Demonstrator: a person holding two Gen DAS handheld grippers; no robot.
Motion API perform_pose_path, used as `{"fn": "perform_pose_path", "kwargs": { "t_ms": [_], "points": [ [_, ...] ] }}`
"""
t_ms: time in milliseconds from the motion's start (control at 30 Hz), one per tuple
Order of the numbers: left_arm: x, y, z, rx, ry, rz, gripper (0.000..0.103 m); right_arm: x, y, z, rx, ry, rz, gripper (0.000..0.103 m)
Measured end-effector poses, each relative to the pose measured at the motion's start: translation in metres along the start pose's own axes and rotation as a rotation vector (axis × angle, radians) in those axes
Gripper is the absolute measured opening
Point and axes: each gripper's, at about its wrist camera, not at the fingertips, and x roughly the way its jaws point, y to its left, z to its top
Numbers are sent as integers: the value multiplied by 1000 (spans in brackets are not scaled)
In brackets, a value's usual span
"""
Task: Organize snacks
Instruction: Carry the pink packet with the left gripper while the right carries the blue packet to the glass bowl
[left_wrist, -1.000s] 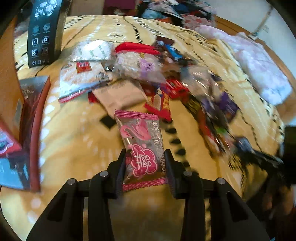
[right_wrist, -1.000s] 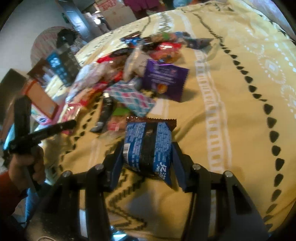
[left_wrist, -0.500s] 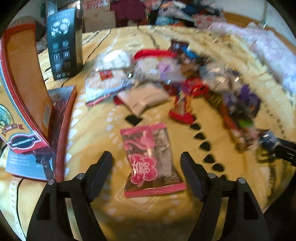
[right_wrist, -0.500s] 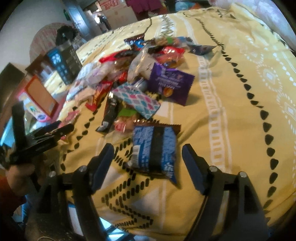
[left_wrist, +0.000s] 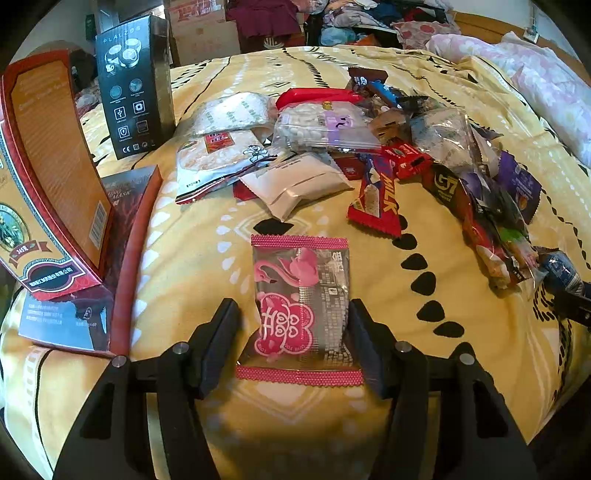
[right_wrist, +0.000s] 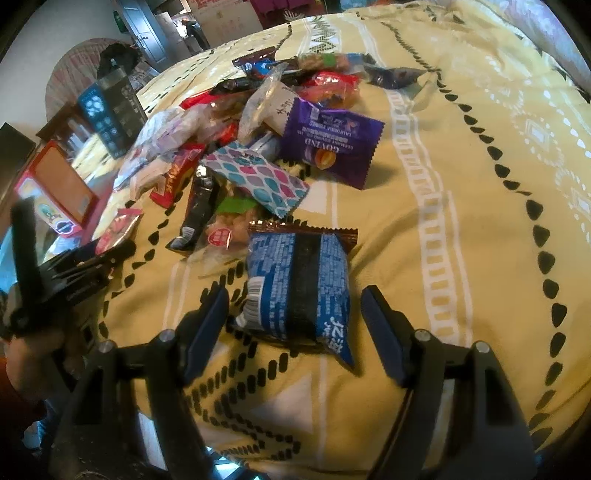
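Two snacks lie between my jaws on the bed (left_wrist: 192, 258): the pink flamingo packet (left_wrist: 301, 306) flat inside the left gripper (left_wrist: 293, 339), the blue-and-black packet (right_wrist: 299, 286) inside the right gripper (right_wrist: 295, 325). On the left the jaws have just closed in a little; the right pad sits at the packet's edge, the left pad apart, no squeeze visible. On the right they stand wide, clear of the wrapper on both sides. Only the left view shows the red box (left_wrist: 48, 177) leaning at the bed's left edge and the black carton (left_wrist: 135, 83) upright behind it. Only the right view shows the purple packet (right_wrist: 330, 142) and my other hand (right_wrist: 26, 347). Both show the snack heap (left_wrist: 369, 140); bare cover lies right of it.
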Motion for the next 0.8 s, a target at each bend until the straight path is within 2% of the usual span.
{"fn": "perform_pose_path", "kwargs": {
  "t_ms": [700, 733, 767, 800],
  "points": [
    [1, 3, 0, -19, 3, -10, 63, 4, 1, -1, 15, 6, -5, 75],
    [1, 4, 0, -18, 3, -9, 63, 4, 1, -1, 19, 4, -4, 72],
    [0, 3, 0, -18, 4, -12, 61, 3, 1, -1, 20, 2, -9, 64],
    [0, 3, 0, -17, 3, -12, 55, 2, 1, -1, 20, -1, -10, 60]
  ]
}}
